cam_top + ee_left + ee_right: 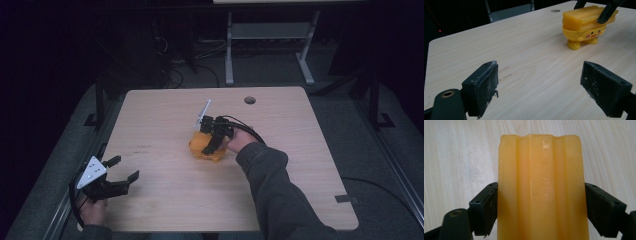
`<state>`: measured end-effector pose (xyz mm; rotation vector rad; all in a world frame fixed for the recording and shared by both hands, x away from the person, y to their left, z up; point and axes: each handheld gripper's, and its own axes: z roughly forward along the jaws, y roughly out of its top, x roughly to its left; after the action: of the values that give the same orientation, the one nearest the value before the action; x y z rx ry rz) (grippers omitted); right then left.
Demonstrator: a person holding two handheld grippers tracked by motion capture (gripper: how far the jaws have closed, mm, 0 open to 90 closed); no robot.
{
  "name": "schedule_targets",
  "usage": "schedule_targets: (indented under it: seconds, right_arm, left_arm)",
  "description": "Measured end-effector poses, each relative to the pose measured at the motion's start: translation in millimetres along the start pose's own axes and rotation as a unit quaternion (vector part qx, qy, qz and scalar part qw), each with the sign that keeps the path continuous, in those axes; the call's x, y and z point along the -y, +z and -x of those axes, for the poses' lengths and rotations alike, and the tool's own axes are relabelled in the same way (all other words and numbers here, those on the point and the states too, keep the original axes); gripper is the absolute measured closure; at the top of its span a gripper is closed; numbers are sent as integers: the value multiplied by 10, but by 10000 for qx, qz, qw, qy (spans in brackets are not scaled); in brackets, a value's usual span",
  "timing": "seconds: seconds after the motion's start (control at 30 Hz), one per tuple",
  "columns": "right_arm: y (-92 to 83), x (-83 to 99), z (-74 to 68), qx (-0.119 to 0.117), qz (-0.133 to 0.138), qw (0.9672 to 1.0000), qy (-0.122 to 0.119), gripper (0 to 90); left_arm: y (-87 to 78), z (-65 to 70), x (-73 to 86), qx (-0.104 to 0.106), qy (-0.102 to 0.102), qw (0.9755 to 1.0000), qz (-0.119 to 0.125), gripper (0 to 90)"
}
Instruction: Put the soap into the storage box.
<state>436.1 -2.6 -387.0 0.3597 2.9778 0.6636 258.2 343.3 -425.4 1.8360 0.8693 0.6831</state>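
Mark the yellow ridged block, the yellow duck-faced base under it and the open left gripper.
Yellow ridged block (541,190): right gripper view, top face.
Yellow duck-faced base (584,35): left gripper view, front.
Left gripper (125,169): high view, between jaw tips.

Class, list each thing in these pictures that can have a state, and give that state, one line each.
Left gripper: open, holding nothing, low over the table's near left corner.
Right gripper: shut on the orange ridged lid, fingers pressed against both its sides.
Orange ridged lid: sitting on the duck holder.
Duck holder: upright on its feet.
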Motion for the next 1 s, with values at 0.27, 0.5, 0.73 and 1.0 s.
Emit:
schedule_targets:
  seconds: [0.27,0.5,0.73,1.0]
  right_arm:
    - [-39,46,-6,24,98,9999,16,183]
    - [-77,86,-15,22,174,9998,60,181]
    - [-147,147,-15,65,241,9996,110,181]
    - [-240,242,-17,109,311,9993,162,190]
  left_arm:
    - [2,4,0,-8,-10,10000,9,139]
    - [4,8,1,-12,-38,10000,29,139]
    - [7,11,0,-8,-61,10000,33,139]
    - [11,15,-1,-2,-49,10000,16,139]
